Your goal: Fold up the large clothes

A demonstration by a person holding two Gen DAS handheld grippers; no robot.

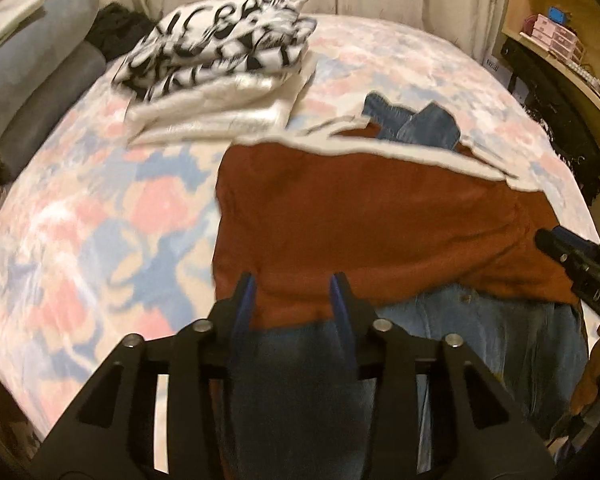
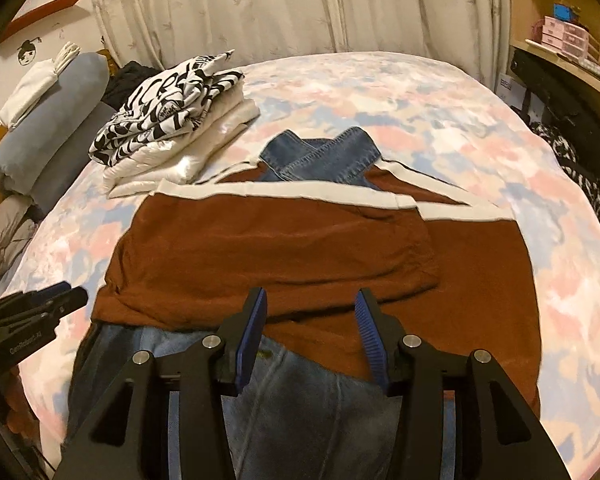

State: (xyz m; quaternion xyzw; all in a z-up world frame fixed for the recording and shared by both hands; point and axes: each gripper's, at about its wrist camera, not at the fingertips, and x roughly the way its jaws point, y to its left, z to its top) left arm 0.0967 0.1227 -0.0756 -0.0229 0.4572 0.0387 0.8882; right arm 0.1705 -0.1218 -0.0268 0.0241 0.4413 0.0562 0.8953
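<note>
Left wrist view: my left gripper hangs over the near-left edge of the rust-brown garment, jaws spread, nothing between the pads; fabric lies below them, contact not confirmed (frame blurred). Garment sits on the floral bedspread, centre-right, w/ a white trim band along its far edge. Denim shows from under its near edge, and more denim pokes out beyond the trim. Status: a stack of folded clothes (black-and-white print on top, white items below) sits at far left, so I judge part of the batch done. My right gripper enters from the right edge, tip over the brown cloth; I cannot tell its jaw state from here. Right wrist view: right gripper hovers over the near hem of the brown garment, jaws apart, holding nothing. Here a left panel lies folded over the body, its edge ending near centre-right; I judge one side fold made, remaining folds not yet done. Surface mostly flat, mild wrinkles, trim lines roughly straight. Denim lies under the near hem; denim legs cross at the far end. Left gripper sits at the left, beside the garment's corner, apart from it. Folded stack lies well apart, far left.
</note>
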